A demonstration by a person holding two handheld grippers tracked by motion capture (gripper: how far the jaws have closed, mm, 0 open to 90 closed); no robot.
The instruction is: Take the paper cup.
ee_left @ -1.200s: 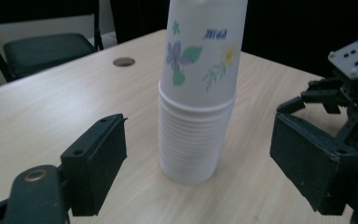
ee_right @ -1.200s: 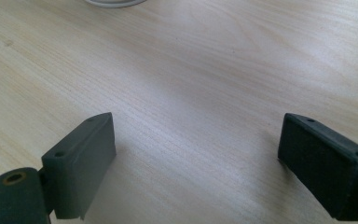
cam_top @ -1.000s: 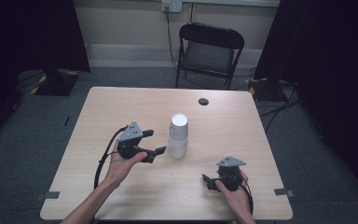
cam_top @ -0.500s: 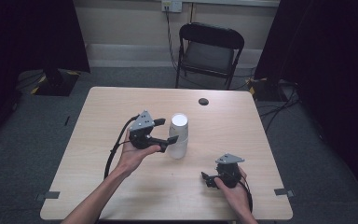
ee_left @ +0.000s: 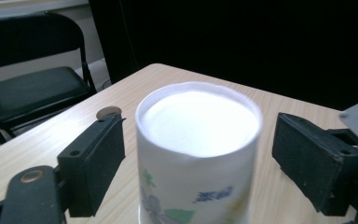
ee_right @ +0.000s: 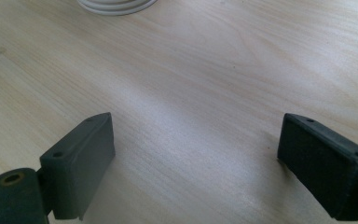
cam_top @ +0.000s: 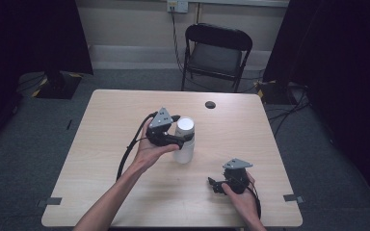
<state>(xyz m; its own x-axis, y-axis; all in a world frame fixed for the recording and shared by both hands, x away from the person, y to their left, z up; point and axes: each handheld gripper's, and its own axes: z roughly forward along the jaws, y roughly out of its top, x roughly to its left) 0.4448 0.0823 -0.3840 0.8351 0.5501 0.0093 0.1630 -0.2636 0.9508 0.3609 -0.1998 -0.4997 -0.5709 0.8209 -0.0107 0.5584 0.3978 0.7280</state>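
- A white paper cup (cam_top: 185, 140) stands upside down near the middle of the table (cam_top: 101, 130), its flat base up and its printed wall showing in the left gripper view.
- The left gripper (cam_top: 182, 129) sits level with the cup's upper part, jaws spread wide, one on each side of it; a gap shows between each pad and the cup wall (ee_left: 198, 186), so nothing is pinched.
- The right gripper (cam_top: 213, 185) rests low on the table near its front right, well apart from the cup, jaws spread over bare wood.
- A small dark disc (cam_top: 210, 104) lies near the far edge.
- A black folding chair (cam_top: 217, 50) stands beyond the table.
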